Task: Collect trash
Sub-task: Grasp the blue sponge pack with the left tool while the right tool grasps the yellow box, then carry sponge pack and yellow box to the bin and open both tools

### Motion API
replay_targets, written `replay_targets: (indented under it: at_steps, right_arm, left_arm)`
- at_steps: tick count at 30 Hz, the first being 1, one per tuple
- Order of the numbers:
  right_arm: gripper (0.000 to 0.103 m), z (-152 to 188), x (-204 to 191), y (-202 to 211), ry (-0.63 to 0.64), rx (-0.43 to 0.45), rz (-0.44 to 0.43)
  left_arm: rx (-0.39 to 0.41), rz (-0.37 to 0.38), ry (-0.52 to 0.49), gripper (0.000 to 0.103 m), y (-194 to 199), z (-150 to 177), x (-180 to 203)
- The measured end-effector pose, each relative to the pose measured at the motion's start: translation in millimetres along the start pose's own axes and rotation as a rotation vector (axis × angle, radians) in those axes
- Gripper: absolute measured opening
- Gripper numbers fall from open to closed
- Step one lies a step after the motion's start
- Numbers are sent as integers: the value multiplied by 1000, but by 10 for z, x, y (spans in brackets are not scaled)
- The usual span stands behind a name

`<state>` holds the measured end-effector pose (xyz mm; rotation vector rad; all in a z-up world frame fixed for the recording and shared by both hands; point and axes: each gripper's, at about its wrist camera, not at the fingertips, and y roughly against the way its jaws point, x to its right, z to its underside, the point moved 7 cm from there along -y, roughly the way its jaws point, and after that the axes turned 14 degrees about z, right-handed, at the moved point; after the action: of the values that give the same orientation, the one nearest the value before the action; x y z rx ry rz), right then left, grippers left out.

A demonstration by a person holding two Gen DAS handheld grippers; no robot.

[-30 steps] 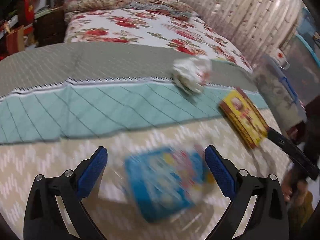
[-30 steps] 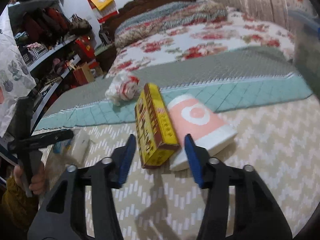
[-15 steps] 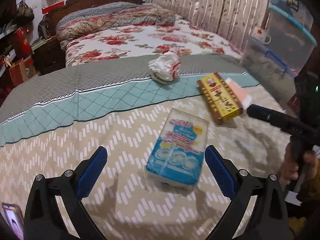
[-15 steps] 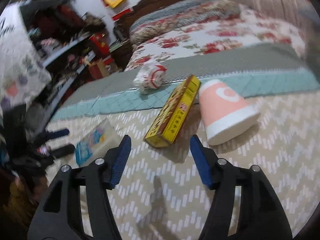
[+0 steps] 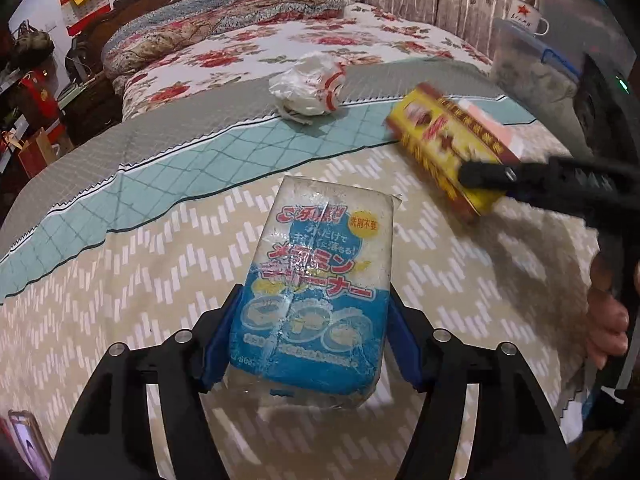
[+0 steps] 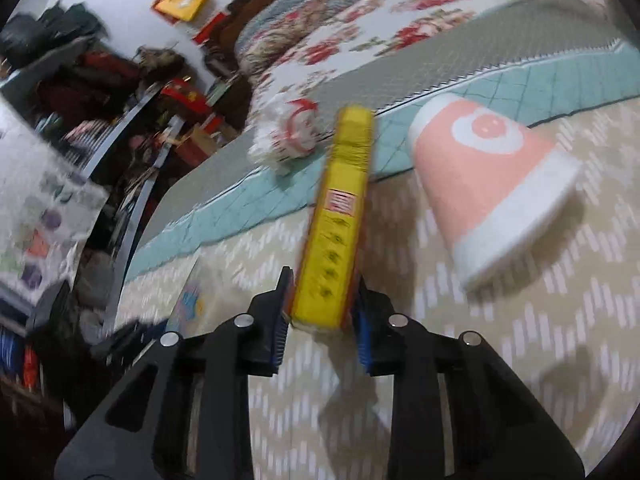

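My left gripper [image 5: 310, 320] is shut on a blue and white plastic packet [image 5: 316, 284] with Japanese print, which lies on the bed cover. My right gripper [image 6: 322, 312] is shut on the near end of a long yellow box [image 6: 340, 220]; the box also shows in the left wrist view [image 5: 448, 148], with the right gripper's black finger [image 5: 520, 174] across it. A pink and white paper cup [image 6: 492, 184] lies on its side right of the box. A crumpled white wrapper with red print [image 5: 310, 82] lies farther back, also in the right wrist view [image 6: 288, 136].
The bed [image 5: 120, 280] has a beige zigzag cover, a teal band and a floral quilt behind. Clear storage bins [image 5: 532, 68] with a white mug [image 5: 524, 16] stand at the right. Cluttered shelves [image 6: 100, 120] stand at the left. A phone [image 5: 28, 444] lies at the lower left.
Both grippers moved forward and closed. The left one closed on the blue packet, the right one on the end of the yellow box, which now stands on its edge.
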<state>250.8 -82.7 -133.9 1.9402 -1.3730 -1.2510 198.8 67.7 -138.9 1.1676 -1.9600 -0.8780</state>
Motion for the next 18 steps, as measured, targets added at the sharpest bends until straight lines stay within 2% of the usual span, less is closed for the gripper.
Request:
replay_targets:
  at_steps: [5, 10, 13, 18]
  right_arm:
    - [29, 521, 101, 416, 135, 11, -3]
    - [29, 1026, 410, 818, 188, 52, 84]
    - [28, 1215, 712, 1095, 137, 120, 157]
    - [28, 1279, 1318, 1426, -64, 203, 218]
  left_arm:
    - [24, 97, 1, 62, 116, 117, 267]
    - [-10, 216, 7, 63, 7, 245, 716]
    - [-45, 237, -43, 63, -156, 234, 1034]
    - [-85, 289, -144, 63, -435, 55, 1646]
